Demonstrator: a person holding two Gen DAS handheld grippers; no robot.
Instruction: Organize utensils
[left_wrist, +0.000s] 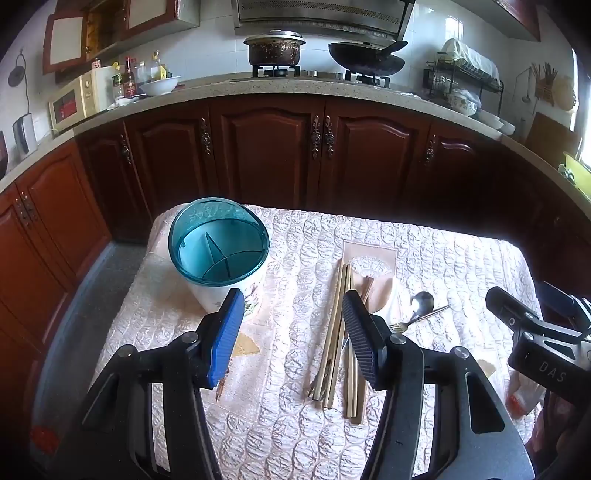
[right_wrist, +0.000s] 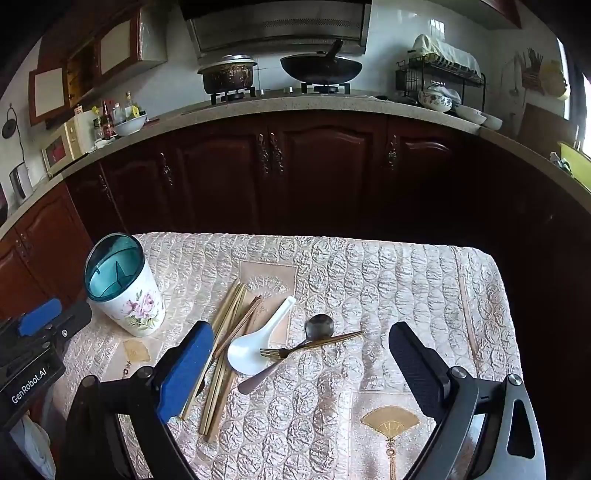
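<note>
A quilted desk (right_wrist: 369, 266) holds an upright holder (right_wrist: 122, 284) near its far left corner, ready for loose chopsticks (right_wrist: 221, 339), spoons (right_wrist: 255, 347) and fork (right_wrist: 295, 349) mid-desk. Left tool (left_wrist: 293, 332) and right tool (right_wrist: 301, 369) hover released, empty.

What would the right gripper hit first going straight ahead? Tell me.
Likely the fork, lying across the metal spoon, both between the open right gripper fingers. Depth is unclear; it may land on the cloth beyond.
</note>
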